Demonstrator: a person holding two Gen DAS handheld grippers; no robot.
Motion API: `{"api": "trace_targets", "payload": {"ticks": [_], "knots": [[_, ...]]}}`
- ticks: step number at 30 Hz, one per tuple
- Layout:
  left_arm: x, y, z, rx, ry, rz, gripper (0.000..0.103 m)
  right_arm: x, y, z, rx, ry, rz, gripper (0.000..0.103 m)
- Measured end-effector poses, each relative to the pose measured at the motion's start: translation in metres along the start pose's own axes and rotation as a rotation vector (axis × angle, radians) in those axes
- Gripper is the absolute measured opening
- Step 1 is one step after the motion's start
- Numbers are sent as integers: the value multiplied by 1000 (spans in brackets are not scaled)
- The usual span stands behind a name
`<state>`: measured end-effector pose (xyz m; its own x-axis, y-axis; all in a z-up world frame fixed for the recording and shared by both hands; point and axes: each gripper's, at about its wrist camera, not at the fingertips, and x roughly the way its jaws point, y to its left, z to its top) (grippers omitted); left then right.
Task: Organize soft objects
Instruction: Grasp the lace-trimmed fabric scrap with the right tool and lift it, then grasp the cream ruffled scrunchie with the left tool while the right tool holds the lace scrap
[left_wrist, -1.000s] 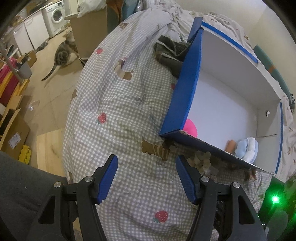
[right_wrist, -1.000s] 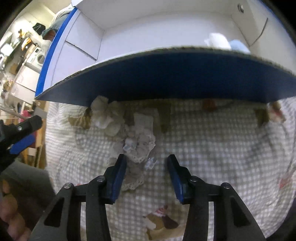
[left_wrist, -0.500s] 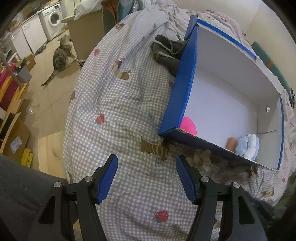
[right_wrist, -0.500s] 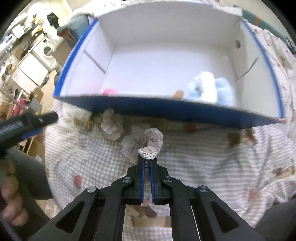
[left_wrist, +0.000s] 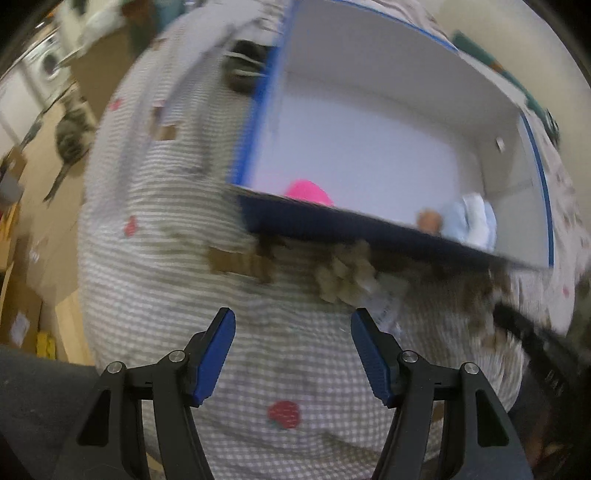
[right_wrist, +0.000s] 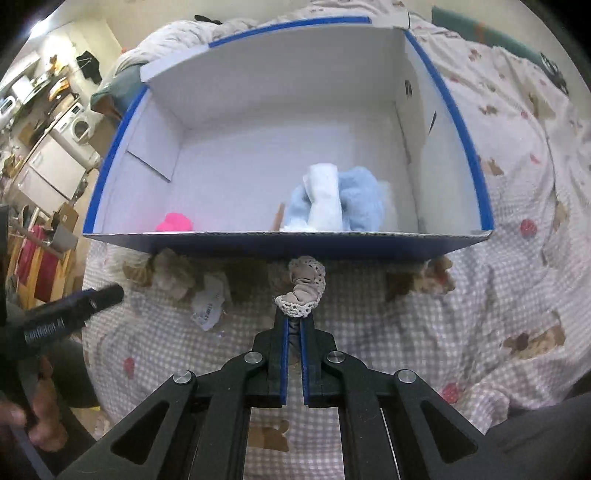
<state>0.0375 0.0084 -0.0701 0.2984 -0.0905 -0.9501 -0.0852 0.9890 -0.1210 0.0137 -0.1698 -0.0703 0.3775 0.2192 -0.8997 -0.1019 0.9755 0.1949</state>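
A blue box with a white inside (right_wrist: 288, 243) (left_wrist: 332, 225) lies on the checked bedspread. In it are a pink soft item (right_wrist: 174, 222) (left_wrist: 308, 192) and a light blue and white bundle (right_wrist: 332, 201) (left_wrist: 471, 219). My right gripper (right_wrist: 293, 323) is shut on a beige lace-edged fabric piece (right_wrist: 304, 288), held up just in front of the box's near wall. More beige fabric (right_wrist: 173, 273) (left_wrist: 345, 275) and a white tag (right_wrist: 208, 304) lie by the box's front. My left gripper (left_wrist: 291, 325) is open and empty over the bedspread, near that fabric.
The checked bedspread (left_wrist: 159, 236) with strawberry prints drops off at the left to a wooden floor. A cat (left_wrist: 72, 133) sits on the floor. Dark clothing (left_wrist: 242, 72) lies behind the box's left corner. Washing machines (right_wrist: 79, 127) stand far left.
My right gripper shut on the lace fabric and lifted it toward the box's front. My left gripper swung right, closer to the beige fabric; its view is blurred.
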Motion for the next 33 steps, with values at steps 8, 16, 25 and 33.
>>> {"api": "trace_targets", "payload": {"ticks": [8, 16, 25, 33], "knots": [[27, -49, 18, 163, -9, -12, 62, 3, -8, 10, 45, -10, 53, 7], [35, -29, 23, 128, 29, -11, 10, -4, -20, 9, 85, -18, 73, 7], [-16, -3, 0, 95, -51, 12, 10, -8, -20, 2, 86, -10, 88, 7], [-20, 23, -7, 21, -72, 59, 10, -1, -20, -1, 74, 10, 58, 7]]}}
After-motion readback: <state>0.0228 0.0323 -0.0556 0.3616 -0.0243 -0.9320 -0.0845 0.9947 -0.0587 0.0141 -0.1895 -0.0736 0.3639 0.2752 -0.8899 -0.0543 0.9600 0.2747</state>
